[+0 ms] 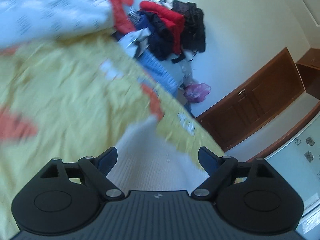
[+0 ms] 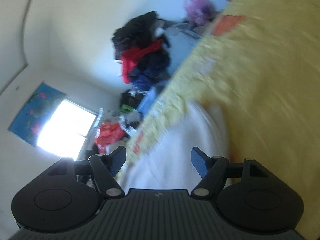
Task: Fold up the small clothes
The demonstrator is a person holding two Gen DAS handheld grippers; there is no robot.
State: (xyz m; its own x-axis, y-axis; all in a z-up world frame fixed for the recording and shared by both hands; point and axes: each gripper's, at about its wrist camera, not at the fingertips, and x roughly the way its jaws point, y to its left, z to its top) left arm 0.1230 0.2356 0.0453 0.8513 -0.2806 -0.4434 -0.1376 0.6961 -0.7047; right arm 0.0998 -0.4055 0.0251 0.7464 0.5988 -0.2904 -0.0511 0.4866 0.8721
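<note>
Both tools stand wide with nothing between the pads: the left gripper (image 1: 158,158) and right gripper (image 2: 158,158) each hang over a white ribbed garment (image 1: 148,160) lying on the yellow bedspread (image 1: 60,92), at 6 o'clock in both views. Blur hides whether it is folded. A pile of unfolded clothes (image 1: 172,32) waits at 1 o'clock, so most work appears left.

Both views motion-smeared. White garment (image 1: 140,160) ahead of the left claw (image 1: 158,158): type unreadable, near end hidden under the claw body. Yellow bedspread (image 2: 260,80) print blurred. Patterned white cloth (image 1: 50,14) far left, cut by the frame edge.
</note>
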